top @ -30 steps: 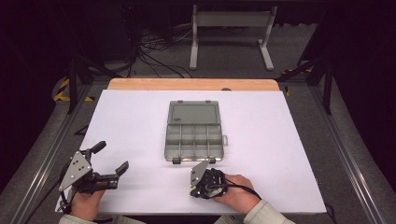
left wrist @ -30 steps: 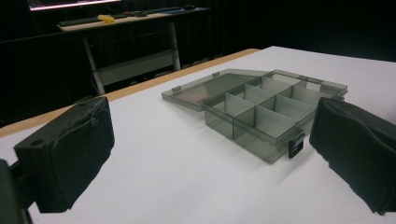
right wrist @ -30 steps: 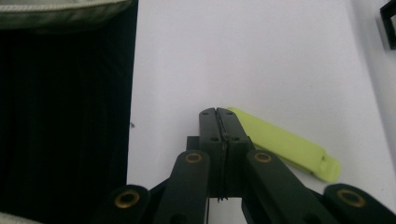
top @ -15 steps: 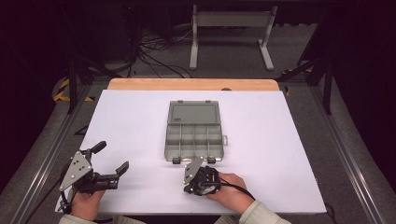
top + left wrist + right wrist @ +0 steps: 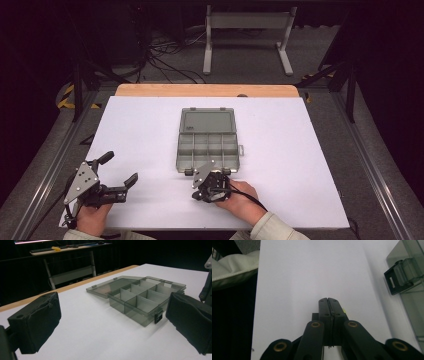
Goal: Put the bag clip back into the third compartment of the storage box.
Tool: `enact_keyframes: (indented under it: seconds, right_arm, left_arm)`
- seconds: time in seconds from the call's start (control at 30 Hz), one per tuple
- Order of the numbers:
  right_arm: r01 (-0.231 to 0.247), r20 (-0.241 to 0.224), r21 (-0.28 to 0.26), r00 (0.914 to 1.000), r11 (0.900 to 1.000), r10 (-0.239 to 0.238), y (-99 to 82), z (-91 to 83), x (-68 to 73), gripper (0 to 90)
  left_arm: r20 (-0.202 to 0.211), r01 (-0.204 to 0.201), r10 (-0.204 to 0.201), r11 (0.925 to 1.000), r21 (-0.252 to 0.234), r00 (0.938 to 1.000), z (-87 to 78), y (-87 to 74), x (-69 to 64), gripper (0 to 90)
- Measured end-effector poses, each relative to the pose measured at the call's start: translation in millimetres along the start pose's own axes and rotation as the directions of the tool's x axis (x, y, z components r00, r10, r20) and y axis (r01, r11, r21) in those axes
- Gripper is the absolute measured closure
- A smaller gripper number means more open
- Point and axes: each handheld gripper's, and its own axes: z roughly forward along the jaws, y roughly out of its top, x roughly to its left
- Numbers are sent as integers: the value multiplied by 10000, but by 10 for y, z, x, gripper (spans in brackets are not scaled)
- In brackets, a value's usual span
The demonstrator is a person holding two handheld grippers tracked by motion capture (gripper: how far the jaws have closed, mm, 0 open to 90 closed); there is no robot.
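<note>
White table (image 5: pixel 280 200); open compartment box (image 5: pixel 207 140) on it.

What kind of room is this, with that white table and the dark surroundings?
Probably a lab or recording studio: a white table ringed by black backdrop, loose cables on the floor behind, and a person's hand working a handheld claw near an open compartment box.
</note>
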Motion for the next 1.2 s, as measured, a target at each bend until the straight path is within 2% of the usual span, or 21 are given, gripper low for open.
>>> enact_keyframes:
  seconds: [0.3,0.5,0.57,0.6,0.63,0.67,0.73,0.8,0.9,1.2]
  right_arm:
    - [-172,24,-48,9998,9998,172,21,23,-65,900]
    - [-137,-204,-167,9997,9998,133,26,-6,-41,900]
    - [-200,-224,-558,9996,9982,187,36,-100,-14,741]
    - [-282,-129,-823,9995,9962,272,34,-129,-9,601]
    - [-282,-129,-823,9995,9962,272,34,-129,-9,601]
    - [-347,-16,-992,9994,9945,348,29,-159,-6,457]
    - [-480,240,-1138,9984,9923,511,21,-201,2,296]
    - [-553,297,-1256,9978,9905,595,13,-243,14,214]
    - [-502,541,-1129,9969,9923,565,-6,-320,31,161]
    - [-900,834,-1076,9916,9901,992,-148,-459,-41,156]
  left_arm:
    - [55,-36,36,10000,56,10000,4,-1,-2,8]
    - [38,-25,25,10000,-4,10000,3,0,-2,8]
    - [61,-43,43,10000,46,10000,2,1,-1,8]
    - [61,-43,43,10000,46,10000,2,1,-1,8]
    - [49,-41,41,10000,39,10000,2,0,0,8]
    - [51,-37,37,10000,36,10000,2,0,1,8]
    - [58,-37,37,10000,27,10000,1,1,2,8]
    - [74,-45,44,10000,38,10000,-2,3,3,8]
    - [76,-48,48,10000,31,10000,-5,4,4,8]
    - [55,-51,51,10000,25,10000,-12,6,14,8]
